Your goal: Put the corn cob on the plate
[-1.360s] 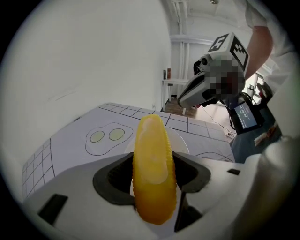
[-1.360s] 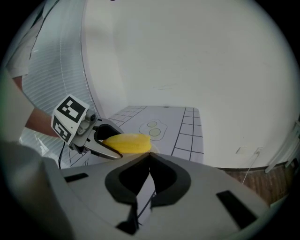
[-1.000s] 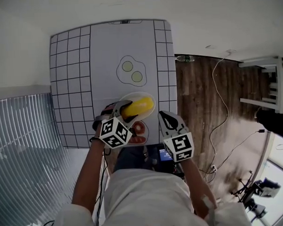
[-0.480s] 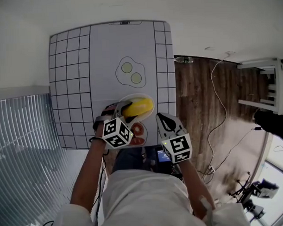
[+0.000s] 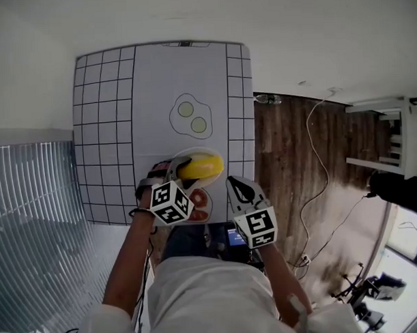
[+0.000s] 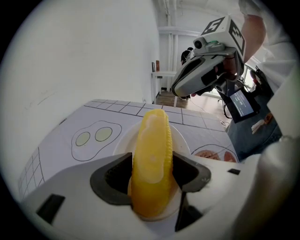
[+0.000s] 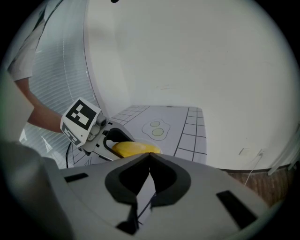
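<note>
Between the pads of the left hand-held gripper (image 6: 151,174) sat the corn cob (image 5: 202,167) — yellow, smooth on its upper face and ribbed with kernels down one side. The jaws stood wide and were clamped on the cob's near half, one dark pad pressed against each flank. Beyond the jaw tips the rest of the cob stuck out forward, slightly raised at its far end. Directly beneath the jaws lay the white plate (image 6: 121,144), its rim showing on both sides of the cob; the cob's near end looked to be down on the plate, though contact could not be told for sure.

Ahead of that hand-held gripper and a little to its left, a fried-egg drawing (image 5: 192,117) was printed on the desk (image 5: 151,82), whose white cover carried a black grid along its borders. Just to the right of the plate was a printed picture of red slices (image 5: 199,199).

To the right of the left hand-held gripper, well clear of the plate, the right hand-held gripper (image 7: 150,157) hung above the desk's near edge — its jaws together, tips touching, nothing between them. Right of it ran a dark wooden floor (image 5: 290,153) with a cable trailing across.
</note>
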Demonstrator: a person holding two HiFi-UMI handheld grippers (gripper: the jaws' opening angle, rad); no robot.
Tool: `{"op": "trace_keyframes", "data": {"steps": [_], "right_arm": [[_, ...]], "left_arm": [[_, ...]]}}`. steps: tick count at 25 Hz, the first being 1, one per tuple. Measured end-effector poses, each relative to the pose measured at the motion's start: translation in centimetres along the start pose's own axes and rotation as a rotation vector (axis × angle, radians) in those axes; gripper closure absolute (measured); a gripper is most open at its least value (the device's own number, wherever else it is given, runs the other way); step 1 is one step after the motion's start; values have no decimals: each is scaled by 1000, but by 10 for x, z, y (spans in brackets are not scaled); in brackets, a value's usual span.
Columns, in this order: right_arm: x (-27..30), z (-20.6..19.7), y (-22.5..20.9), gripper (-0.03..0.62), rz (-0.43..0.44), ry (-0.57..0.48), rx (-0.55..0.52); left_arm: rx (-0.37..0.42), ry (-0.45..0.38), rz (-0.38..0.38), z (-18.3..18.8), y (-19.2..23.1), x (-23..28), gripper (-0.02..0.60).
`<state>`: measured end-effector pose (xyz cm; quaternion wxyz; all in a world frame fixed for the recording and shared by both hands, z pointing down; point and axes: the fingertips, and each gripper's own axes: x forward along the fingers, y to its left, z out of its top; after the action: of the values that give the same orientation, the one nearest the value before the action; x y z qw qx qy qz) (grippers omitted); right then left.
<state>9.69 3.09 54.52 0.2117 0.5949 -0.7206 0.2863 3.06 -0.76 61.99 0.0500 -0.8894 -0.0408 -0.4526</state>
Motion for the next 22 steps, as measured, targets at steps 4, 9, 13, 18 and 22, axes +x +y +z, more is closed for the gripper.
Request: {"op": "trace_keyframes", "data": {"steps": [4,9,13,18,22], "right_arm": [[1,0,0,588,4,0,-4],[0,1,0,588,7,-3,-11],[1,3,-1,588,9,-6,-10],[3,7,1,588,19,-12,-19],[4,9,5,588,29,-12,-24]], "left_arm": [[-47,-7,22,-1,4,0,302],[-79,-15,27,-5,6,-4,291],[-107,-15,43,-10,5,-9,289],[-125,-25,79,-12,6,-16,288],[-168,-45,104,-17,8,-26,289]]}}
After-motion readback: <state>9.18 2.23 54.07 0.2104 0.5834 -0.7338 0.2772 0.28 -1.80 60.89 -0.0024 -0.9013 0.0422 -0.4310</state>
